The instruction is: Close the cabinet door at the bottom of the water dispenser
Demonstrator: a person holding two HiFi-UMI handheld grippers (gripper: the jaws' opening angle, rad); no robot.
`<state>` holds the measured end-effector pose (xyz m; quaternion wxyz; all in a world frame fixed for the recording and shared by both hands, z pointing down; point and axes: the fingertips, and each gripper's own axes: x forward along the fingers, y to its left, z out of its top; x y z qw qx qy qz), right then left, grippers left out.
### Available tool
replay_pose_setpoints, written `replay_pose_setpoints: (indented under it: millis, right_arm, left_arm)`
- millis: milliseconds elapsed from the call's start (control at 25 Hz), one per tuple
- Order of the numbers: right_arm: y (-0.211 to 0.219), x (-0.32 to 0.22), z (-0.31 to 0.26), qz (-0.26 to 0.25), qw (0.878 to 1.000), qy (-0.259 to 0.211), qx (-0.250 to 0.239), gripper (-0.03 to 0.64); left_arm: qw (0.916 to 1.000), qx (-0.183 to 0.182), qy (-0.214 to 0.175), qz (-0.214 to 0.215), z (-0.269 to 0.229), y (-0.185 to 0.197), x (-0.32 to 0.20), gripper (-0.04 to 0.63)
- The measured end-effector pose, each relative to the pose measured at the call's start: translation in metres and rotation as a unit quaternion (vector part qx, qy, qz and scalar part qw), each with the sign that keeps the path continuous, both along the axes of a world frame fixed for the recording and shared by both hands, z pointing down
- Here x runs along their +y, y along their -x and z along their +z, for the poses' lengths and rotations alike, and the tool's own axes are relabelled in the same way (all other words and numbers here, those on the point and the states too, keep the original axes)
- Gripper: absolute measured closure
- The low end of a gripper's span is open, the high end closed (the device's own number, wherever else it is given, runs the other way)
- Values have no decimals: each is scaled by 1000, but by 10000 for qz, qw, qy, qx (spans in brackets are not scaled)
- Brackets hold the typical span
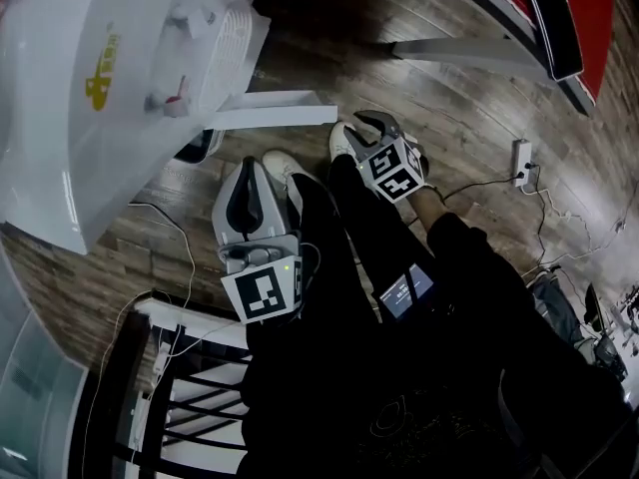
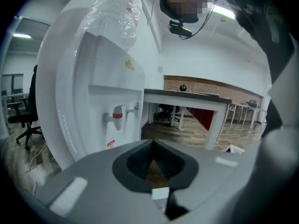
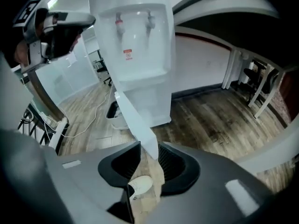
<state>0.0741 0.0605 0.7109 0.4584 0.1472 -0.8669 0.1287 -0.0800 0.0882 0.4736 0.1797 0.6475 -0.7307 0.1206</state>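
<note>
Open cabinet door (image 3: 135, 120) juts out; right tool (image 3: 148, 153) wide, lined up on its edge to push; left tool (image 2: 153, 148) closed, empty.

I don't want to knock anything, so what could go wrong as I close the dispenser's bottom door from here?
The right tongs are open, with the thin door edge at their tips; a push there might slip off. A cable trails on the floor beside the dispenser and could trip you. A hard shove might rock the dispenser.
</note>
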Motion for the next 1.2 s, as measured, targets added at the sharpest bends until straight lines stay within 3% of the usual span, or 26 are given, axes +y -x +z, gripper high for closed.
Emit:
replay_pose_setpoints:
  millis: [240,320,520,800,1200]
  right_arm:
    - [13,13,37,-571,9976,57,386,517]
    - [21,17,42,-830,9955,-24,461,514]
    - [27,-2,48,-572,9970,-48,524,520]
    - [45,-59,50,-584,9957,-461,547,520]
    - [118,-164,43,-1221,9836,-1257,437,529]
  left_arm:
    - [9999,122,-112,23,1,-2,10,588]
    - [9998,180,91,-70,9,0,16,588]
    - [9995,228,146,-183,16,10,14,588]
    - [9999,-9,165,-22,18,17,8,588]
    - [9984,161,511,-199,30,16,15,588]
